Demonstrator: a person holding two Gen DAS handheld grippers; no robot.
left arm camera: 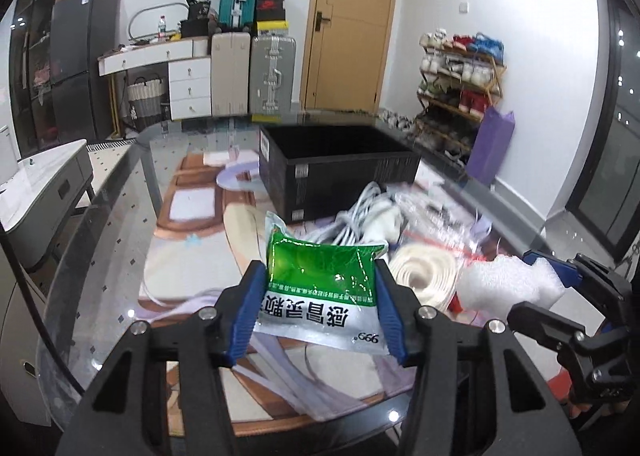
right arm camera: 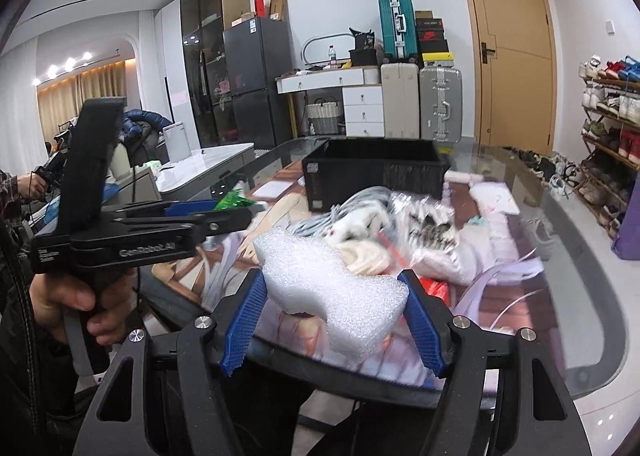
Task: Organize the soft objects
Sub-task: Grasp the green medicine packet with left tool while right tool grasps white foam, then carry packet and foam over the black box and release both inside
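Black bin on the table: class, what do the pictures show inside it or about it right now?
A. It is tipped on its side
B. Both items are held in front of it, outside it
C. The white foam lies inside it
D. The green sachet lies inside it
B: the green sachet sits in the left hand-held gripper and the white foam in the right hand-held gripper, both short of the upright black bin.

The left gripper (left arm camera: 320, 308) clamps a green and silver packet (left arm camera: 320, 288) between its blue pads above the glass table (left arm camera: 100, 240), with a coiled cream strap (left arm camera: 424, 272), white cables (left arm camera: 360, 215) and a black bin (left arm camera: 340, 171) beyond, while the right gripper (left arm camera: 560, 276) holds white foam (left arm camera: 508, 280) alongside.
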